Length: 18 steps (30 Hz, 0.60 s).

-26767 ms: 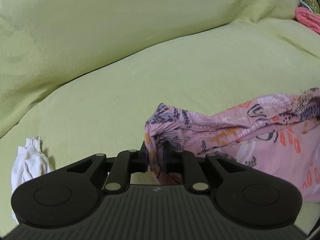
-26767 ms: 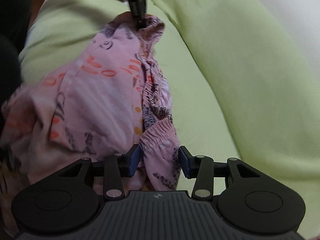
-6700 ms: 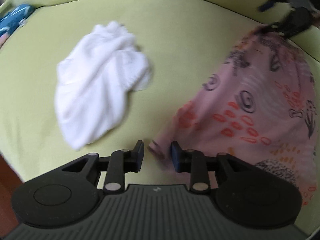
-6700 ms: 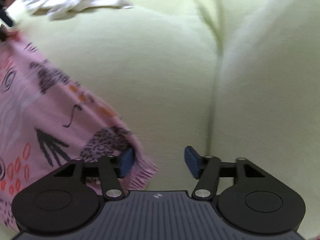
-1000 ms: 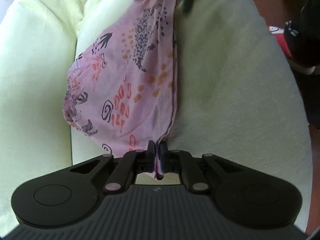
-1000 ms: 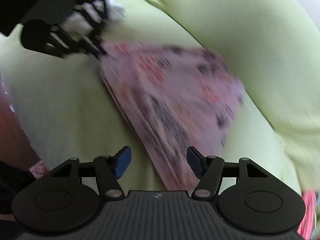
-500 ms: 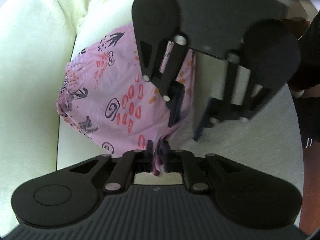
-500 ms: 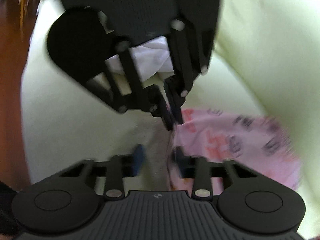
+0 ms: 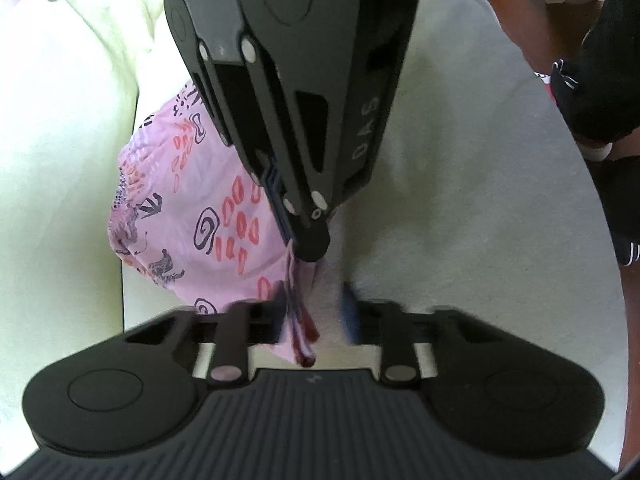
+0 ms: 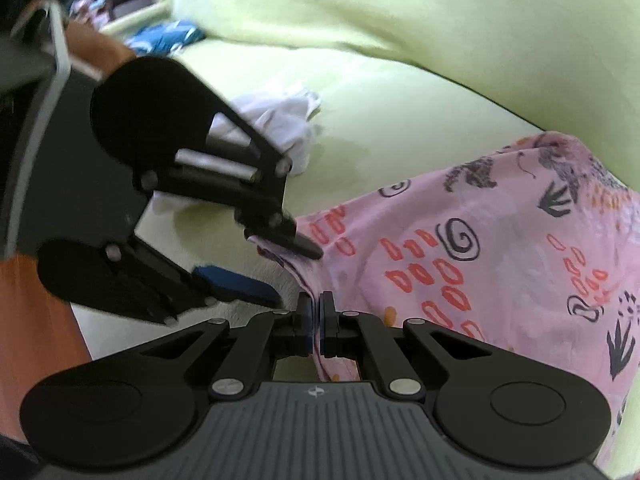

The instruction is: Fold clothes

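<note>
Two hand-held grippers crowd one corner of the pink garment (image 9: 208,208), which lies folded on the green sofa (image 9: 460,180). From the left wrist we see the left hand-held gripper (image 9: 314,312) blurred. Its jaws have just been shifting and now stand apart, with the corner hanging loose between them against one finger, so we judge it is holding nothing. The right hand-held gripper (image 9: 308,244) comes down from above, its tip on that same edge. From the right wrist, the right hand-held gripper (image 10: 316,312) has just been closing and is now clamped on the hem of the pink garment (image 10: 500,260), while the left hand-held gripper (image 10: 288,276) sits spread just beside it. A white cloth (image 10: 280,124) lies further back on the sofa. Our worry is the thin bite: if the right one has pinched only some of the stacked layers, the rest could peel away and the fold fall open. The tools are so close that a careless pull could knock them together or drag the fabric into a bunch on the plush seat.
</note>
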### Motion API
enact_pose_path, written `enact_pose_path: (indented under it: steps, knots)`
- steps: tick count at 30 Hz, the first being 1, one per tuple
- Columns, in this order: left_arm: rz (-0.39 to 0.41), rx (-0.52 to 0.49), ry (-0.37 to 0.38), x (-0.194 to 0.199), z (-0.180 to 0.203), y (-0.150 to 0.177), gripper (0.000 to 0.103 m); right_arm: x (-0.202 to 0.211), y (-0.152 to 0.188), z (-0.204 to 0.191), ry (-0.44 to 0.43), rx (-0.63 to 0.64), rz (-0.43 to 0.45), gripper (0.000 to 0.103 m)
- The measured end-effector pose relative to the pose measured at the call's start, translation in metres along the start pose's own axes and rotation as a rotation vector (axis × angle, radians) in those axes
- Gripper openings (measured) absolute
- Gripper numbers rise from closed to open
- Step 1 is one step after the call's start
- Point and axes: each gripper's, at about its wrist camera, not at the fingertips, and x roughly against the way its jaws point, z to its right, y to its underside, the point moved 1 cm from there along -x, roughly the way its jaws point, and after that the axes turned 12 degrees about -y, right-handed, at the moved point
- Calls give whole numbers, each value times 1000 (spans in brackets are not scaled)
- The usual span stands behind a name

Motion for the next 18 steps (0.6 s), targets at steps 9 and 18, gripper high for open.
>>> enact_pose_path:
  steps: [9,18]
  knots:
    - [-12,22,7,-8,-14,3,5,55,70,-32,386,200,-154,31]
    - [-12,21,14,-14,-10,3,5,73,182,-14,630,744,-384,62]
